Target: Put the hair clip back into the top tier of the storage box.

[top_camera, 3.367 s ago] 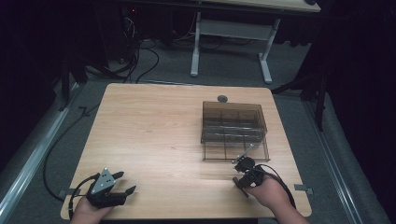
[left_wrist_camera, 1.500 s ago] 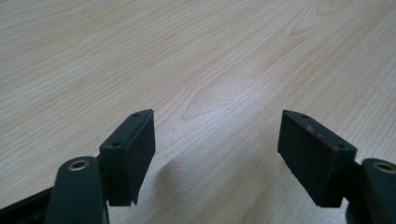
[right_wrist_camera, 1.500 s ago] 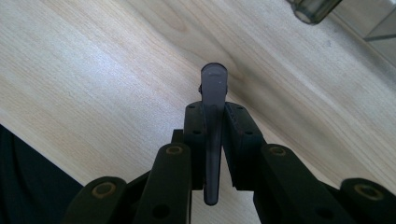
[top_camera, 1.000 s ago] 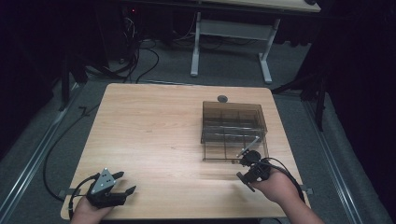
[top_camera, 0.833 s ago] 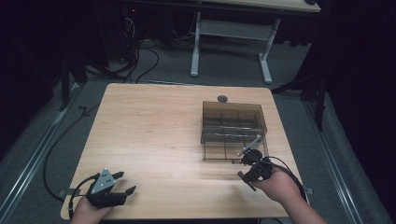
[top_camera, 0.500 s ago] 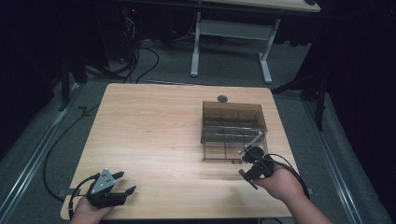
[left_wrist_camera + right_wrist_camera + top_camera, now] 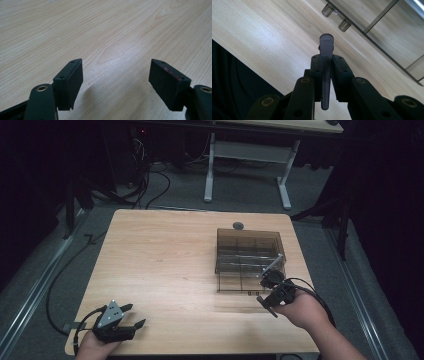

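A smoky see-through box [image 7: 249,249] with inner dividers stands on the right half of the wooden table [image 7: 165,250]. At its front right corner my right gripper [image 7: 266,282] is shut on a thin translucent grey tab [image 7: 326,45] of the box. The tab stands edge-on between the pads in the right gripper view, above the right gripper [image 7: 327,60]. A pale bar [image 7: 272,265] slants from that grip up to the box's right edge. My left gripper [image 7: 134,316] rests at the table's front left corner. The left gripper [image 7: 116,75] is open over bare wood.
A small dark round thing [image 7: 238,225] lies on the table just behind the box. Two short clear pegs [image 7: 335,17] stick out under the box's panel. Cables [image 7: 55,285] trail over the floor at the left. Another table's legs [image 7: 210,170] stand farther back.
My right hand has risen a little and shifted slightly right, still holding the tab. The left hand and gripper have stayed where they were.
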Action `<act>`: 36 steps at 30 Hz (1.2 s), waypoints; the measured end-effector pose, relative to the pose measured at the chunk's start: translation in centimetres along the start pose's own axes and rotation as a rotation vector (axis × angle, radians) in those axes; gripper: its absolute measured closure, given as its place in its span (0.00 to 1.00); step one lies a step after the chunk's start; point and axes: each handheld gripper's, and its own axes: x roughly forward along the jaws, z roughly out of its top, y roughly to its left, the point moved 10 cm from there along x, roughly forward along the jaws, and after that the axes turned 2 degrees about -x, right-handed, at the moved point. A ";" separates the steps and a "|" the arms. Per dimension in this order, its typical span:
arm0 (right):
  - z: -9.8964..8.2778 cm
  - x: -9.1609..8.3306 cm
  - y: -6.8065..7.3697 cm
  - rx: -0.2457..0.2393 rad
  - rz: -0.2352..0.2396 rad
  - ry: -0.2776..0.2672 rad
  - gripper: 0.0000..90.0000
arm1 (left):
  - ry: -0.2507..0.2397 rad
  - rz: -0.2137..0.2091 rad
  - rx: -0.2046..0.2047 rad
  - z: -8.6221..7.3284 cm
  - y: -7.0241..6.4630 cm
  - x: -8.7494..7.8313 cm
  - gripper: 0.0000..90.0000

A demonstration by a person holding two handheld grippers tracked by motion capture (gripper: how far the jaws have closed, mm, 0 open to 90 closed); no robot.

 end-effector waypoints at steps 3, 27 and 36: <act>0.4 -0.6 -0.2 -0.005 -0.002 -0.006 0.89 | 0.000 0.000 0.000 0.0 0.0 0.0 0.31; 5.0 -1.5 -2.7 -0.010 -0.027 -0.022 0.89 | 0.007 -0.001 -0.002 0.0 0.0 0.0 0.31; 6.2 -0.6 -3.4 -0.023 -0.022 -0.020 0.89 | 0.003 0.000 -0.001 0.0 0.0 0.0 0.31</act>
